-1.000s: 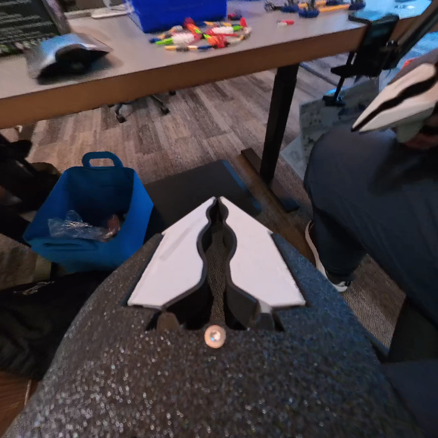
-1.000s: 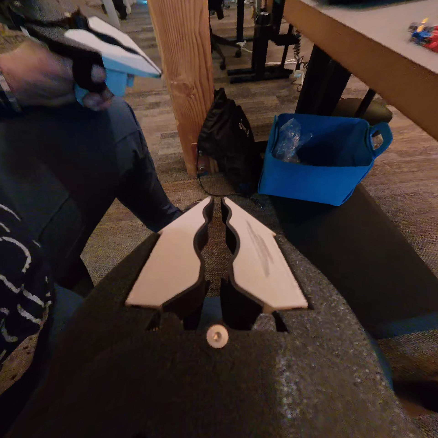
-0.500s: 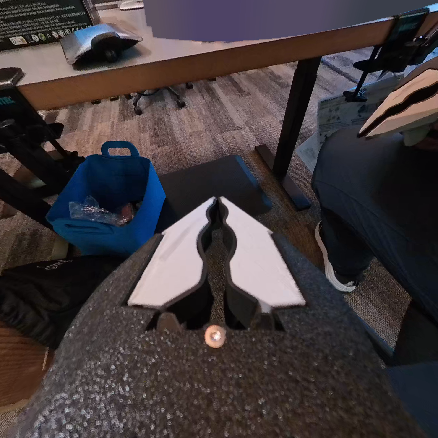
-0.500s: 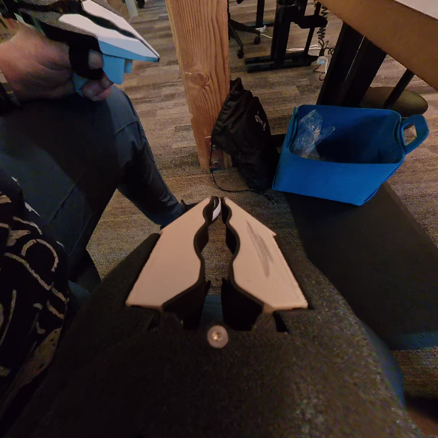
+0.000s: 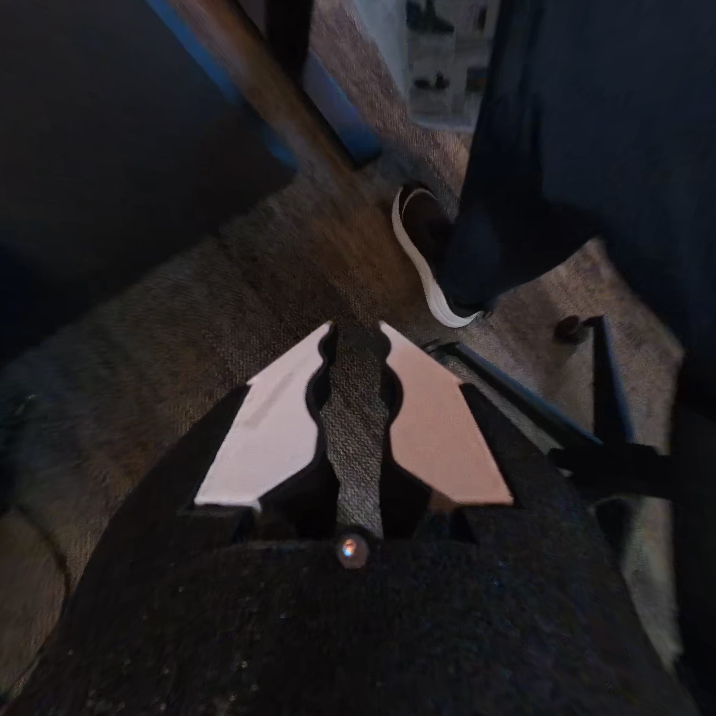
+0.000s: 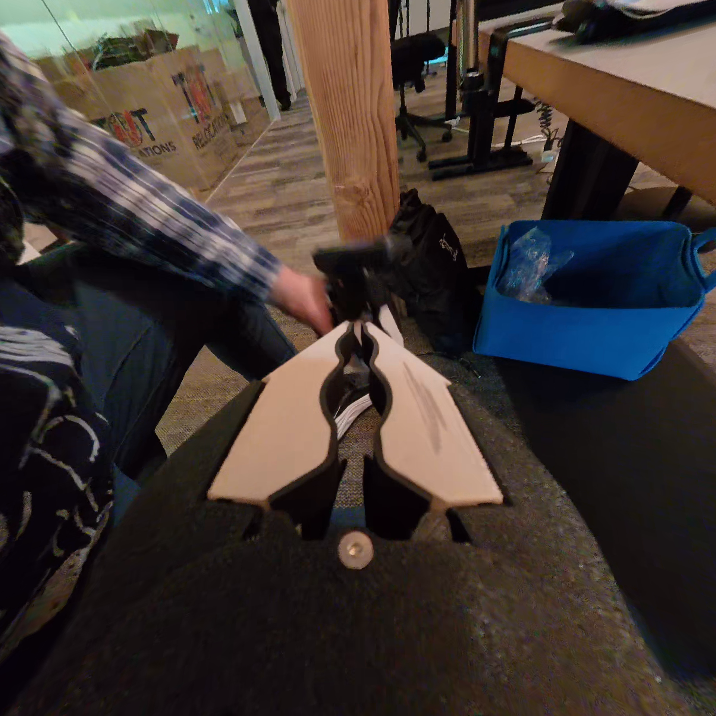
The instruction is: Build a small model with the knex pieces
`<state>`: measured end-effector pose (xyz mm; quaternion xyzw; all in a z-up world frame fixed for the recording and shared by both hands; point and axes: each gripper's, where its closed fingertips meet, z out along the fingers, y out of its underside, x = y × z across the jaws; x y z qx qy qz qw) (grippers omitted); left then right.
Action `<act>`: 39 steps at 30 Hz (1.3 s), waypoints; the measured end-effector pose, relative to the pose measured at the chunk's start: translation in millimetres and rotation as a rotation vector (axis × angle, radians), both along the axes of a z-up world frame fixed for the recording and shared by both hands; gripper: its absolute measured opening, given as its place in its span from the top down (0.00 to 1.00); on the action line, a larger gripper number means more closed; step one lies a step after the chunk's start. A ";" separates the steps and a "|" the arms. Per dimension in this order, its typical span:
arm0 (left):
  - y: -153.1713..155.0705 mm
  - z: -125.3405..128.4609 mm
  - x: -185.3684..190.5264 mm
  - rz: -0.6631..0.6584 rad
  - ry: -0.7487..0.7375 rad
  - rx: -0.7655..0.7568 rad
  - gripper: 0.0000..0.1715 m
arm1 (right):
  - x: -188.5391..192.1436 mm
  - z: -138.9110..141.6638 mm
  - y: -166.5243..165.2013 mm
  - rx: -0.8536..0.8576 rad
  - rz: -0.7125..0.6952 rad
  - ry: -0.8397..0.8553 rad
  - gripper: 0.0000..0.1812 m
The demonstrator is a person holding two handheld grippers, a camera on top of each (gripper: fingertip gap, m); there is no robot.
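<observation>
Here, left tool [image 5: 355, 329] parted above carpet [image 5: 271, 302]

There are two grippers: the left gripper [image 5: 355, 329] and the right gripper [image 6: 358, 327]. One blue basket [image 6: 581, 333] stands at the right, one black bag [image 6: 430, 271] beside one wooden post [image 6: 348, 116]. One shoe [image 5: 422, 259] shows, and one table [image 6: 620, 93] far right.
</observation>
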<state>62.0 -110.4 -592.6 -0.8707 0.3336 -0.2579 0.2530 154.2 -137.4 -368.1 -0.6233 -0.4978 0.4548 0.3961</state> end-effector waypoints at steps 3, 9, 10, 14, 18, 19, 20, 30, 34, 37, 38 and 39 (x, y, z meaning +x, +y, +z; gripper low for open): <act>5.3 -113.5 11.9 -0.037 0.097 -0.028 0.81 | 12.2 4.2 0.5 0.006 -0.010 0.017 0.99; -52.1 -291.4 19.1 -0.084 0.251 -0.230 0.82 | 36.1 9.8 5.5 -0.053 -0.024 0.048 0.99; -58.4 -308.0 19.6 -0.081 0.261 -0.238 0.84 | 38.3 9.3 5.5 -0.061 -0.021 0.043 0.99; -75.1 -359.0 13.4 0.044 0.255 -0.290 0.85 | 42.3 5.1 2.8 -0.083 0.000 0.010 1.00; -80.7 -388.1 12.2 0.133 0.240 -0.298 0.88 | 42.1 -1.5 -1.1 -0.098 0.023 -0.045 1.00; -80.4 -395.0 8.7 0.148 0.262 -0.287 0.89 | 41.9 -3.5 -1.9 -0.104 0.027 -0.059 1.00; -82.8 -401.1 7.7 0.161 0.264 -0.299 0.89 | 41.9 -5.3 -2.6 -0.110 0.032 -0.074 1.00; -90.2 -427.8 3.0 0.170 0.308 -0.270 0.90 | 41.6 -13.2 -3.4 -0.136 0.036 -0.133 1.00; -89.8 -434.5 -0.7 0.218 0.283 -0.278 0.94 | 40.6 -16.7 -2.1 -0.145 0.038 -0.154 1.00; -89.0 -434.7 -1.3 0.214 0.264 -0.275 0.96 | 40.4 -18.4 -0.7 -0.155 0.037 -0.163 1.00; -89.1 -434.6 -1.2 0.212 0.260 -0.273 0.96 | 40.1 -18.6 -0.2 -0.157 0.037 -0.163 1.00; -89.4 -434.5 -0.7 0.206 0.261 -0.266 0.95 | 39.6 -18.8 0.0 -0.159 0.038 -0.162 1.00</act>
